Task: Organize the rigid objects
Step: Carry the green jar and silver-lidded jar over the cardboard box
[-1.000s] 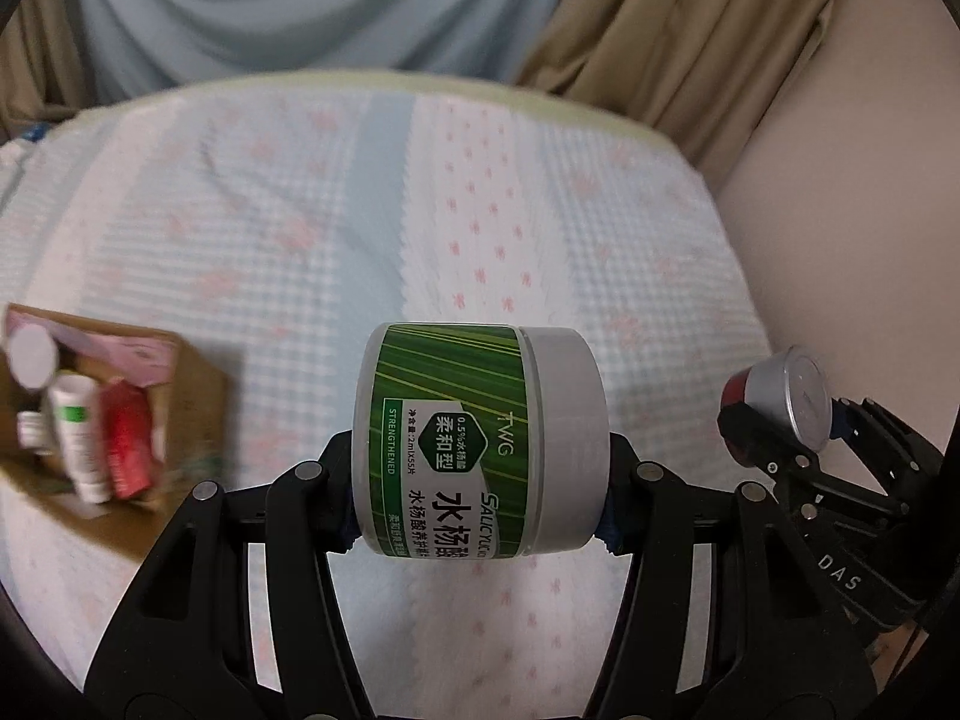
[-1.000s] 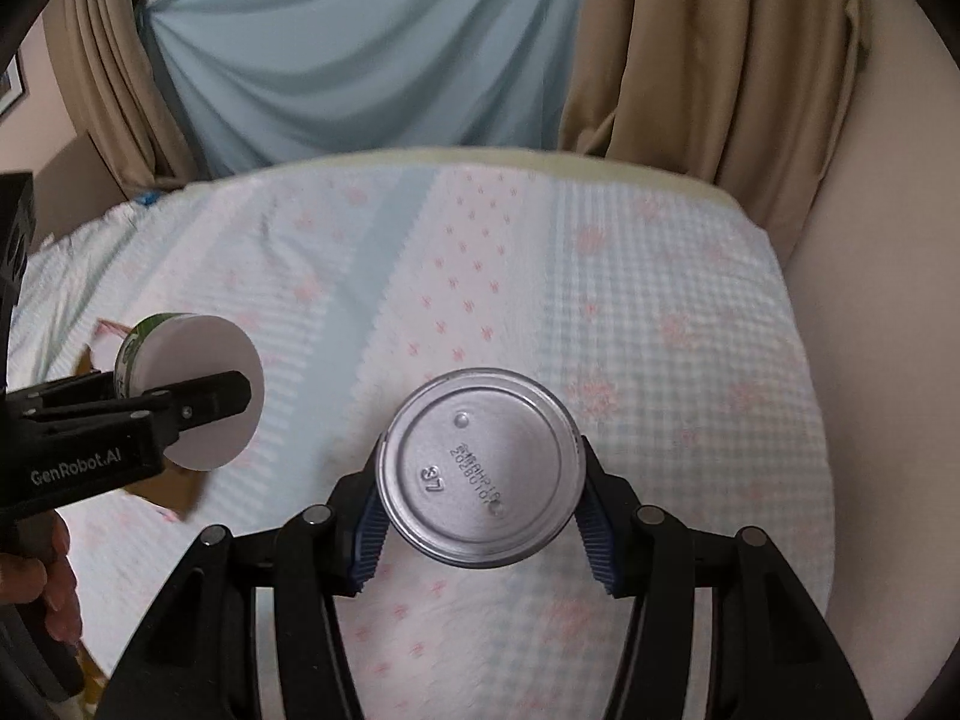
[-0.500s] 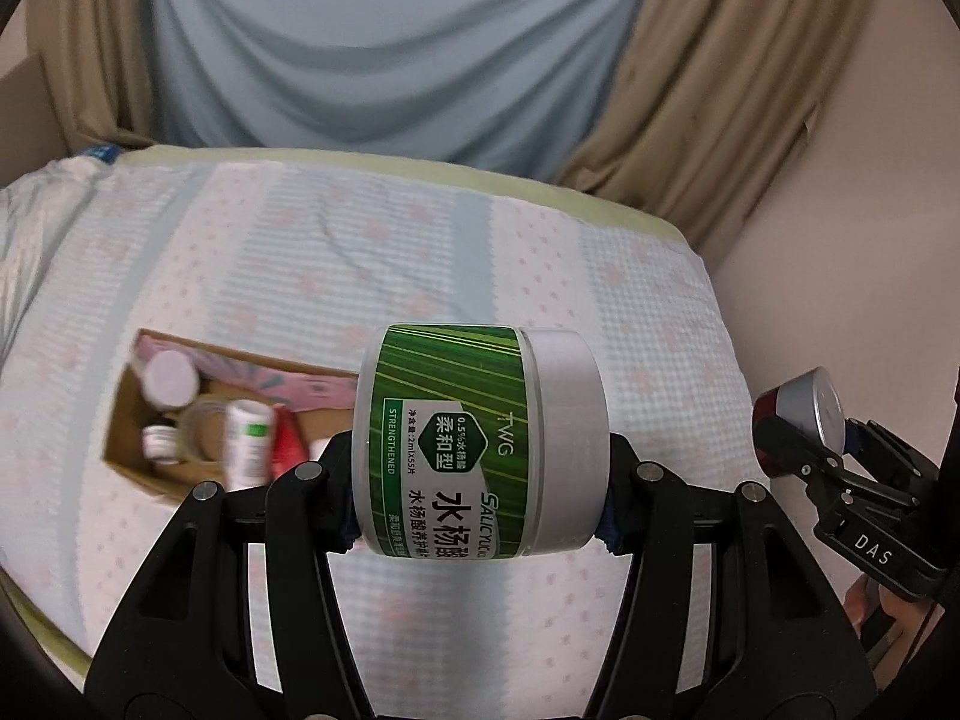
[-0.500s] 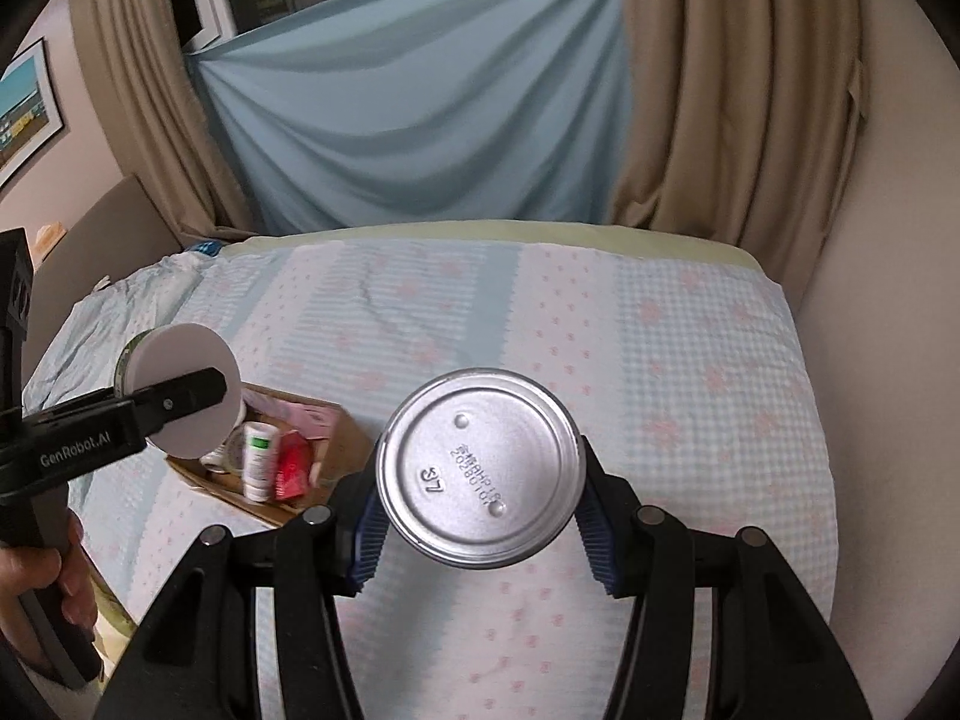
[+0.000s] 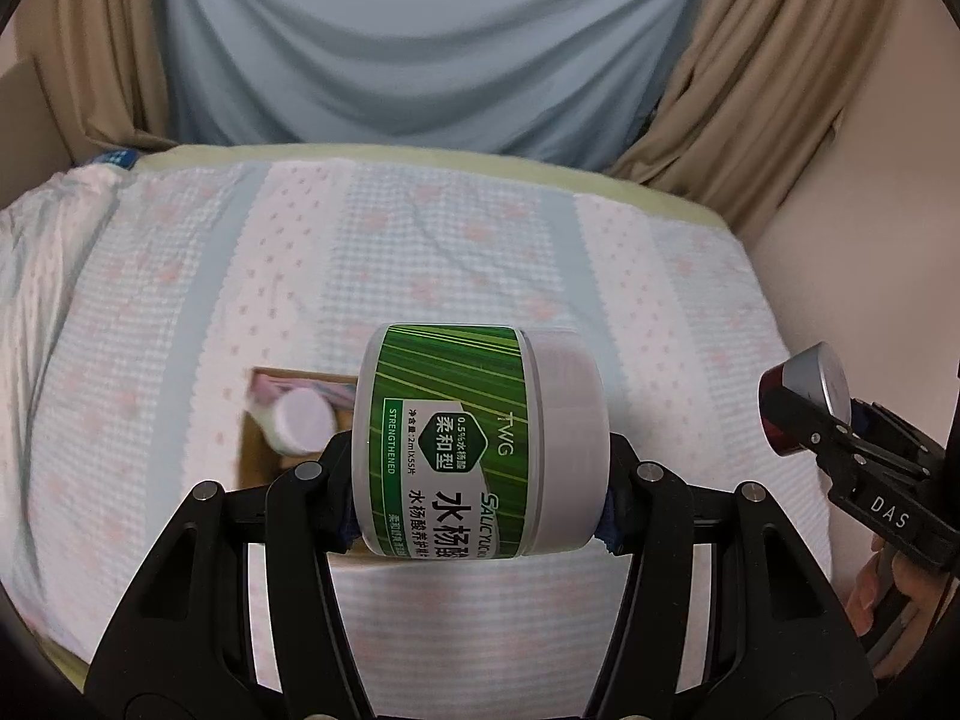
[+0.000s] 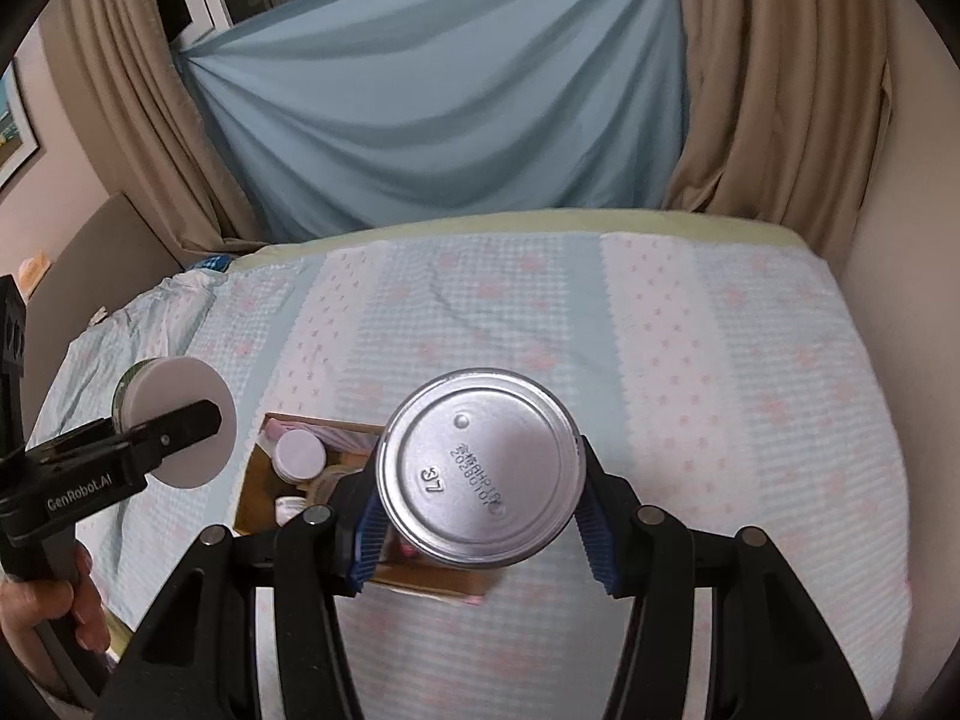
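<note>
My left gripper [image 5: 477, 495] is shut on a green-labelled jar with a white lid [image 5: 468, 444], held sideways above the bed; it also shows at the left of the right wrist view [image 6: 174, 420]. My right gripper [image 6: 483, 519] is shut on a metal can [image 6: 483, 468], its silver end facing the camera; the can shows at the right of the left wrist view [image 5: 801, 399]. A cardboard box [image 6: 249, 483] with several bottles lies on the bed below both grippers, partly hidden by the jar [image 5: 252, 450].
The bed has a light blue and pink checked cover [image 6: 690, 360]. Blue and tan curtains [image 6: 456, 108] hang behind it. A beige wall [image 5: 870, 252] borders the bed's right side. A white-capped bottle [image 6: 298, 456] stands in the box.
Both grippers have risen and pulled back with their loads. The box has moved from the left toward the centre of both views, now under the jar and can.
</note>
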The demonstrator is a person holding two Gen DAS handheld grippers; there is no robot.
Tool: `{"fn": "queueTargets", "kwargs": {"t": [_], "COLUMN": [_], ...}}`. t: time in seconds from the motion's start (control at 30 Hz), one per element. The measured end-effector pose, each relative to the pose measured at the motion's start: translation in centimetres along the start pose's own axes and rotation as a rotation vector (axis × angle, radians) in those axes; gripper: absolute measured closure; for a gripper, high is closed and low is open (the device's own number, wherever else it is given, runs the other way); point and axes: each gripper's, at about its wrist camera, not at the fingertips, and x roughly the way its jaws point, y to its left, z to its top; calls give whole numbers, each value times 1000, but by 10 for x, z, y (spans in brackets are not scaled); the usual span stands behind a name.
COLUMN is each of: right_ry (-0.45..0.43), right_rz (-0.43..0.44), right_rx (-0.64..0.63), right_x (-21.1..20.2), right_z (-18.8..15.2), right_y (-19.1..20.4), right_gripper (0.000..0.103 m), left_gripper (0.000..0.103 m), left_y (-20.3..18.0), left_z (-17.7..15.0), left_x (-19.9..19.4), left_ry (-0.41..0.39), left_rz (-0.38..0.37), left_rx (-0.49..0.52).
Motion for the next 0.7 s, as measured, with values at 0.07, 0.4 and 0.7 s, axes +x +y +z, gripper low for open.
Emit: {"fn": "queueTargets", "kwargs": {"t": [0.07, 0.4, 0.7], "right_ry": [22, 176, 287], "right_rz": [2, 9, -19], "right_rx": [11, 18, 24], "right_x": [19, 121, 220], "right_z": [-1, -15, -31], "right_y": [18, 56, 50], "right_gripper": [53, 53, 53], "left_gripper": [50, 50, 50], "left_y": [24, 98, 118], "left_z": [1, -9, -28], "left_x": [12, 91, 178], "left_ry": [25, 138, 233], "left_rz": [5, 15, 45], "left_rx": [5, -55, -34]}}
